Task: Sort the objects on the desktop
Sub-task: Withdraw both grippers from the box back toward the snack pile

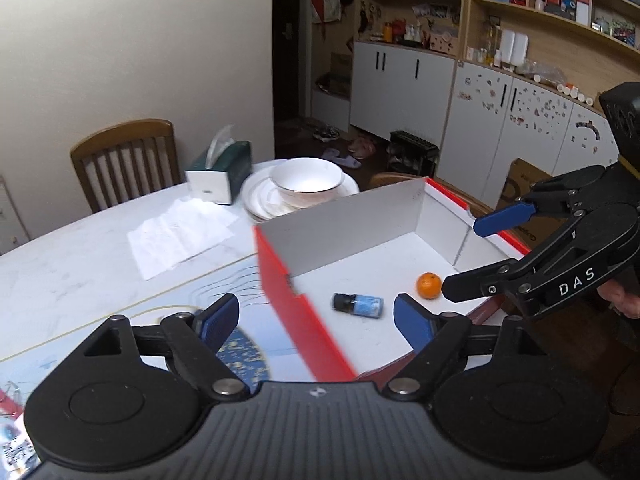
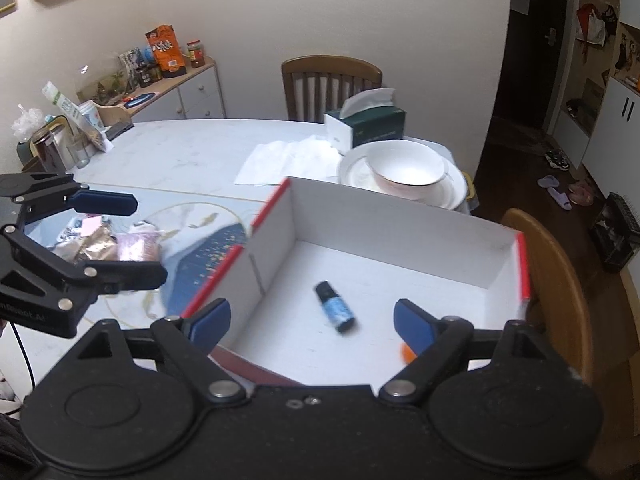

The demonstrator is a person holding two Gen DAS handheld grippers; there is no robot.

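Note:
A red box with a white inside (image 1: 360, 216) (image 2: 400, 220) stands on the table. In it lie a small blue bottle with a black cap (image 1: 359, 304) (image 2: 335, 306) and an orange (image 1: 429, 285), which the right wrist view shows only as a sliver (image 2: 407, 353) behind a finger. My left gripper (image 1: 316, 320) (image 2: 140, 236) is open and empty, above the box's left wall. My right gripper (image 2: 312, 320) (image 1: 468, 256) is open and empty, above the box's right side, near the orange. Several snack packets (image 2: 116, 242) lie on the patterned mat left of the box.
A white bowl on stacked plates (image 1: 306, 182) (image 2: 404, 170), a green tissue box (image 1: 222, 170) (image 2: 368, 126) and a white paper (image 1: 180, 236) (image 2: 288, 160) lie behind the box. Wooden chairs (image 1: 126, 160) (image 2: 556, 280) stand at the table's edges. Jars and a glass pot (image 2: 52, 148) stand far left.

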